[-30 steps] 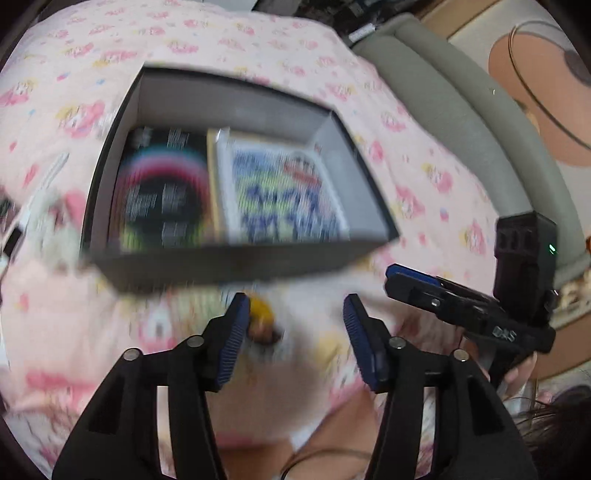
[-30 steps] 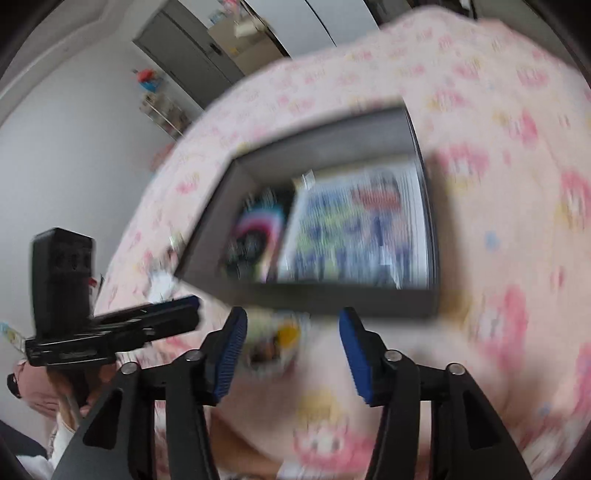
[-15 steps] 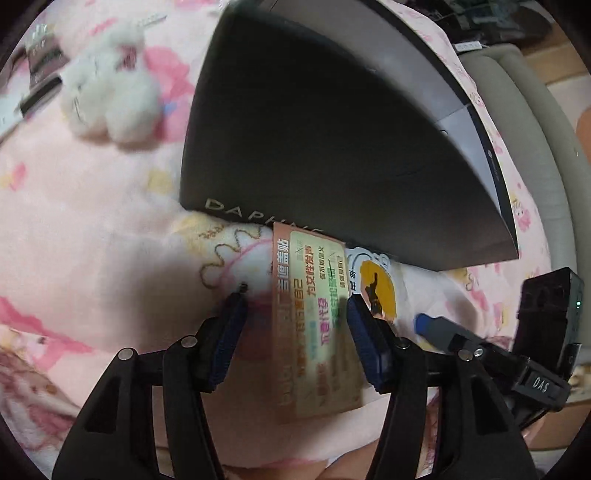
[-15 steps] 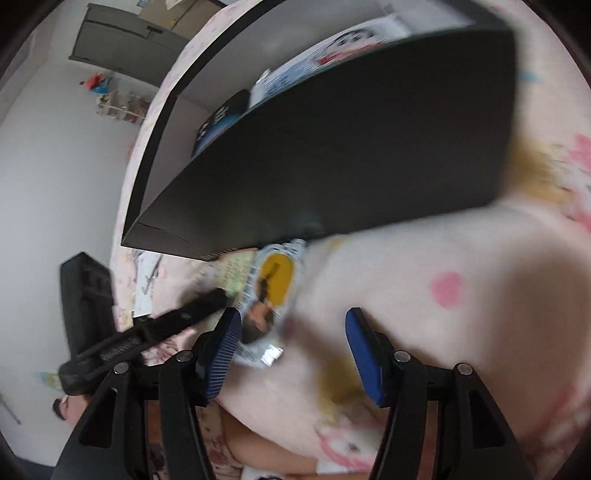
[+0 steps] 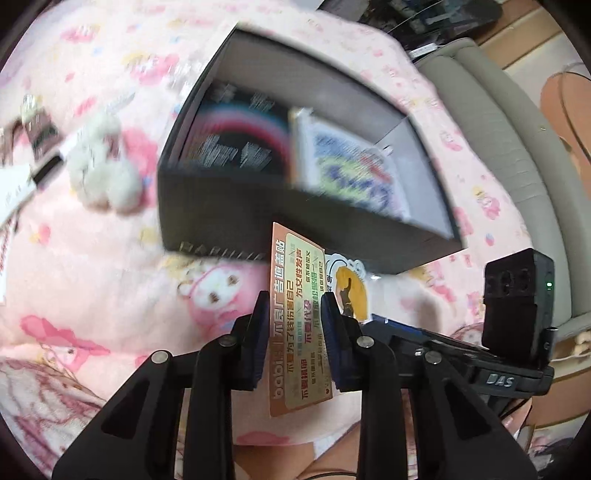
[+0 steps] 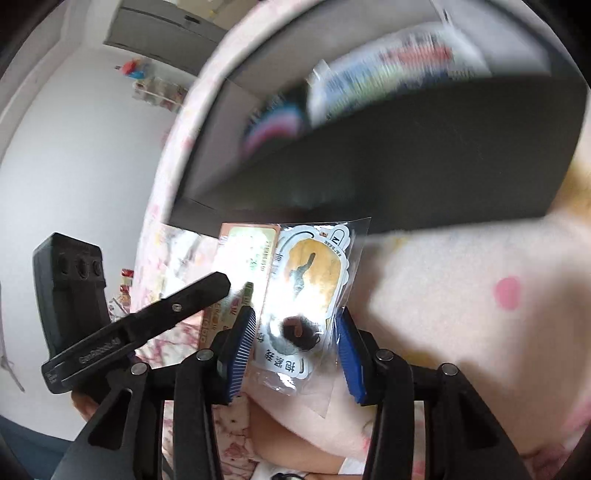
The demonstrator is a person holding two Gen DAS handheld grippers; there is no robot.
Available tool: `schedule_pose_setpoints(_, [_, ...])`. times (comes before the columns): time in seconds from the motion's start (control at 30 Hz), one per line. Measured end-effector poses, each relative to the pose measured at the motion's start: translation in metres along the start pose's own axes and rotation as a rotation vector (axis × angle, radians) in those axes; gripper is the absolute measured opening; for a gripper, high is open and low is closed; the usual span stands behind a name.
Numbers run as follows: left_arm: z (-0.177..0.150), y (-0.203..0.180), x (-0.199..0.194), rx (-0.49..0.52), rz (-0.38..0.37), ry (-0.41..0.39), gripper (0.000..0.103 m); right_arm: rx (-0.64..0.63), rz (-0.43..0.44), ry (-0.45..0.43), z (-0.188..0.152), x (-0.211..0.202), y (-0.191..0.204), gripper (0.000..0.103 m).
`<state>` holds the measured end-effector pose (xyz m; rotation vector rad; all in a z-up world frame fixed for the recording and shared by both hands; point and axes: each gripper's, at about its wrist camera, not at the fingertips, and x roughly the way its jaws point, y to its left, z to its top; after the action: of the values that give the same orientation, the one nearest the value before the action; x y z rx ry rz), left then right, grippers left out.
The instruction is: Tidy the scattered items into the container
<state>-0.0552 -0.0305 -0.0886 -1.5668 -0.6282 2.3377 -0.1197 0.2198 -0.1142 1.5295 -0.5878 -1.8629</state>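
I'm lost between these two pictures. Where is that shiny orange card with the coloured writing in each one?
Left wrist view: the card stands low in the middle, between the closing jaws of the left gripper.
Right wrist view: the card lies left of centre, partly behind a black finger and beside the sticker pack.
Shared landmark: the black box, just beyond the card in both.

- A pink cartoon-print blanket (image 5: 110, 280) is lying spread under everything ahead of the tongs.
- A grey padded sofa edge (image 5: 517, 147) is running along the far right of the left tongs.
- Grey cabinets (image 6: 162, 33) are standing against a white wall (image 6: 74, 155), far up and left of the right tongs.
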Motion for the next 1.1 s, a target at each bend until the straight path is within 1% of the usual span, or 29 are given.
schedule_pose_setpoints(0.07, [0.02,-0.009,-0.017,0.026,-0.025,-0.036,0.027,-0.034,0.022,-0.068,0.006,-0.026,0.015,0.041])
schedule_pose_setpoints(0.13, [0.039,-0.021,-0.027,0.048,-0.07,-0.059,0.027,-0.075,0.05,-0.129,0.019,-0.052,0.033,0.041])
schedule_pose_setpoints(0.17, [0.055,-0.034,-0.026,0.067,-0.092,-0.067,0.027,-0.097,0.056,-0.15,0.025,-0.061,0.041,0.041])
schedule_pose_setpoints(0.2, [0.067,-0.041,-0.026,0.086,-0.093,-0.079,0.027,-0.127,0.044,-0.174,0.035,-0.068,0.052,0.041])
schedule_pose_setpoints(0.27, [0.093,-0.057,-0.025,0.12,-0.075,-0.101,0.027,-0.177,-0.002,-0.212,0.063,-0.078,0.06,0.041])
schedule_pose_setpoints(0.33, [0.11,-0.066,-0.02,0.144,-0.06,-0.114,0.027,-0.183,-0.027,-0.228,0.084,-0.073,0.067,0.041])
schedule_pose_setpoints(0.43, [0.13,-0.064,-0.009,0.147,-0.065,-0.094,0.027,-0.163,-0.027,-0.233,0.104,-0.067,0.056,0.041])
schedule_pose_setpoints(0.5, [0.142,-0.056,0.015,0.122,-0.082,-0.034,0.027,-0.146,-0.05,-0.21,0.118,-0.06,0.041,0.041])
schedule_pose_setpoints(0.53, [0.146,-0.052,0.028,0.112,-0.087,0.0,0.027,-0.119,-0.066,-0.183,0.124,-0.052,0.031,0.041])
schedule_pose_setpoints(0.57, [0.148,-0.048,0.043,0.103,-0.075,0.034,0.027,-0.092,-0.091,-0.156,0.125,-0.05,0.027,0.041])
schedule_pose_setpoints(0.63, [0.149,-0.045,0.066,0.111,-0.032,0.077,0.027,-0.053,-0.171,-0.105,0.127,-0.035,0.013,0.041])
schedule_pose_setpoints(0.67, [0.149,-0.044,0.078,0.119,-0.001,0.098,0.027,-0.054,-0.203,-0.086,0.127,-0.028,0.009,0.041])
schedule_pose_setpoints(0.73, [0.146,-0.042,0.096,0.125,0.026,0.142,0.028,-0.078,-0.273,-0.042,0.128,-0.017,0.009,0.041])
schedule_pose_setpoints(0.8, [0.143,-0.038,0.106,0.124,0.046,0.185,0.038,-0.105,-0.323,-0.044,0.129,-0.017,0.013,0.041])
schedule_pose_setpoints(0.83, [0.141,-0.037,0.108,0.132,0.071,0.2,0.042,-0.116,-0.357,-0.06,0.13,-0.02,0.016,0.041])
schedule_pose_setpoints(0.87, [0.14,-0.036,0.107,0.147,0.106,0.206,0.042,-0.126,-0.386,-0.081,0.13,-0.025,0.018,0.041])
schedule_pose_setpoints(0.9, [0.14,-0.035,0.103,0.155,0.119,0.198,0.042,-0.137,-0.415,-0.11,0.129,-0.031,0.022,0.041])
schedule_pose_setpoints(0.93, [0.14,-0.033,0.098,0.156,0.118,0.185,0.042,-0.144,-0.422,-0.128,0.131,-0.036,0.025,0.041])
schedule_pose_setpoints(1.0, [0.143,-0.026,0.088,0.133,0.1,0.156,0.042,-0.152,-0.404,-0.138,0.139,-0.038,0.026,0.041])
schedule_pose_setpoints(1.07, [0.145,-0.021,0.085,0.109,0.101,0.134,0.041,-0.165,-0.382,-0.12,0.147,-0.029,0.026,0.041])
schedule_pose_setpoints(1.1, [0.145,-0.019,0.088,0.098,0.106,0.142,0.041,-0.175,-0.373,-0.102,0.149,-0.021,0.025,0.041])
